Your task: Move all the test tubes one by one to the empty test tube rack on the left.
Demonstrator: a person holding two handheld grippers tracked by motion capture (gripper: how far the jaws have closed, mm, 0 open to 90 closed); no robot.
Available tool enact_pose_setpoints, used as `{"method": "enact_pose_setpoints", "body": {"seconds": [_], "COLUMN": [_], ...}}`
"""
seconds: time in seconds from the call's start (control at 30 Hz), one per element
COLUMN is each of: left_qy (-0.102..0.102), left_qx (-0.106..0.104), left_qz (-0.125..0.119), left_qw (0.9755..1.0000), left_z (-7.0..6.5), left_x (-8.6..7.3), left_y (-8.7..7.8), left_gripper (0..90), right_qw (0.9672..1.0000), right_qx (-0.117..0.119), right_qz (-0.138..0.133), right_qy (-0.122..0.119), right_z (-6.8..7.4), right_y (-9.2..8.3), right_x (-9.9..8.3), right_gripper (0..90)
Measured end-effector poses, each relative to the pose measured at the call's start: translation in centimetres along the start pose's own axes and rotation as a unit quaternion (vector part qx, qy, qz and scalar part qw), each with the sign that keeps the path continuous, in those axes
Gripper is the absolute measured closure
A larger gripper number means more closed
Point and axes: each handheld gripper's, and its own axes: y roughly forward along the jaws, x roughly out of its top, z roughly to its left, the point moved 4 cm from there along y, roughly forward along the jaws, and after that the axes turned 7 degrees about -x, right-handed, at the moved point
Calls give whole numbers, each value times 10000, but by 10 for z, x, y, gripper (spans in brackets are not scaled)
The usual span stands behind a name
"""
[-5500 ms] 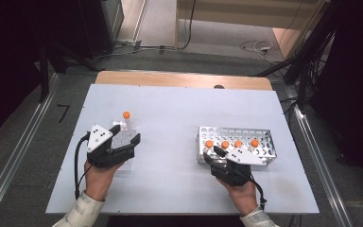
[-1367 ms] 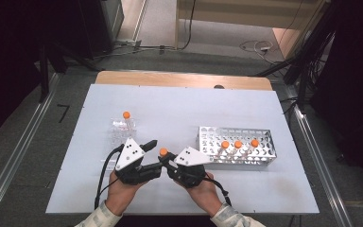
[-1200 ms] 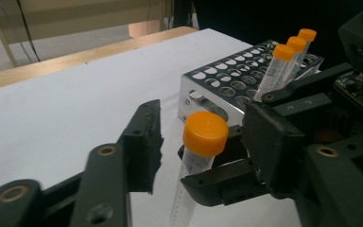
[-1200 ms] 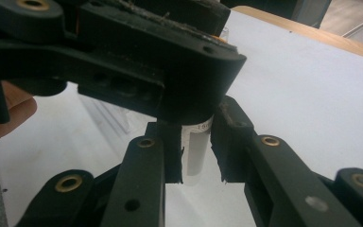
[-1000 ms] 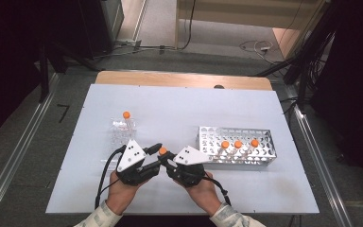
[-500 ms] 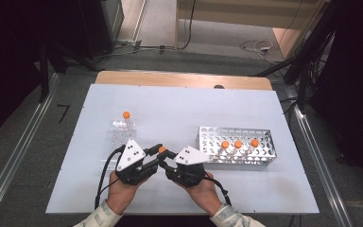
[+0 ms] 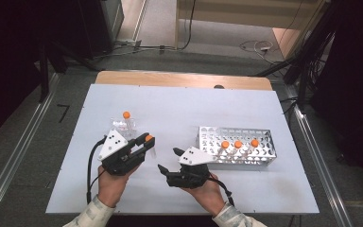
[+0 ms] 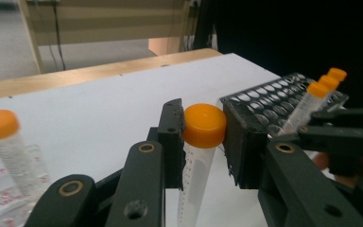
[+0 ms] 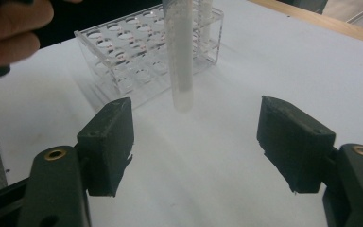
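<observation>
The left gripper has its fingers clamped on the orange cap of a tube, which hangs upright below the cap, its rounded tip above the bench. In the high view this left gripper and its tube sit well to the left of the metal rack, with the person's left hand behind it. The right gripper has its fingers wide apart; they have just been opening, and nothing lies between them, the tube hanging beyond them and clear of both pads. In the high view the right gripper lies just left of the metal rack, between it and the left gripper, with the right hand behind it. Three orange-capped tubes stand in a row in the metal rack, towards its right end. Farther left of the metal rack, beyond the left gripper, a clear rack holds one more orange-capped tube. The metal rack stands on the right half of the white bench.
</observation>
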Motion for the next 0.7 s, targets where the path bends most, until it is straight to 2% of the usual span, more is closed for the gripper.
{"method": "enact_pose_setpoints", "body": {"seconds": [0.27,0.4,0.53,0.7], "left_qy": [-163,-183,-127,-201], "left_qx": [301,429,646,839], "left_qz": [-188,-273,-303,-344], "left_qw": [9992,9985,9974,9957], "left_z": [25,35,45,59], "left_x": [12,18,22,26], "left_y": [-10,-13,-13,-12], "left_gripper": [697,697,697,697], "right_qw": [10000,9999,9999,9999], "right_qx": [-3,-3,-5,-37], "right_qz": [24,67,43,42], "right_qy": [46,83,107,152], "right_z": [-4,-6,-9,-12], "right_y": [-12,-18,-24,-28], "right_x": [-5,-8,-11,-14], "right_gripper": [267,266,266,267]}}
